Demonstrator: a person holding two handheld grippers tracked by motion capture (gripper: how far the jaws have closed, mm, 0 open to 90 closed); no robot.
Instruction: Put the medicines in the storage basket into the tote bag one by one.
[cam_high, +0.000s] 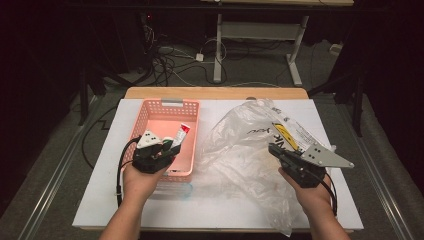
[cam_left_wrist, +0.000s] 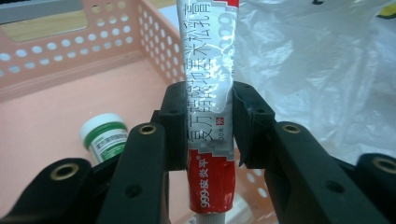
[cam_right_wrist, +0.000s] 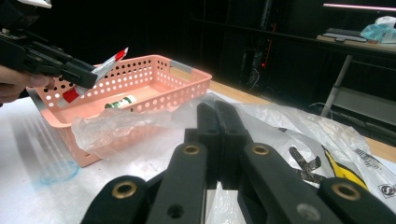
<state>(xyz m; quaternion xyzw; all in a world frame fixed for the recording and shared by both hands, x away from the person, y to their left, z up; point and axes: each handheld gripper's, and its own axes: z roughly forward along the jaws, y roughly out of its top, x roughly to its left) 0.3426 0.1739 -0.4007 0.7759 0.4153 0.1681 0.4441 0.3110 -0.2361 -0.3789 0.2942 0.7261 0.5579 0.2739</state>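
Observation:
My left gripper (cam_high: 172, 145) hovers over the pink perforated basket (cam_high: 150, 107) and is shut on a red and silver ointment tube (cam_high: 182, 132). In the left gripper view the pads clamp the tube (cam_left_wrist: 210, 70) at its middle, and its nozzle end points back towards the hand. A small green-capped bottle (cam_left_wrist: 105, 135) lies on the basket floor. My right gripper (cam_high: 274, 149) is at the right, jaws together on the film of a crumpled clear plastic bag (cam_high: 240, 145). A raised fold of the bag (cam_right_wrist: 121, 123) stretches from the jaw tips towards the basket (cam_right_wrist: 187, 84).
The white tabletop (cam_high: 100, 200) has a wooden strip (cam_high: 215, 93) along its far edge. A clear bluish ring (cam_right_wrist: 58, 172) lies on the table by the basket's near corner. The bag carries yellow and black print (cam_high: 285, 132). Desk legs and cables are on the floor beyond.

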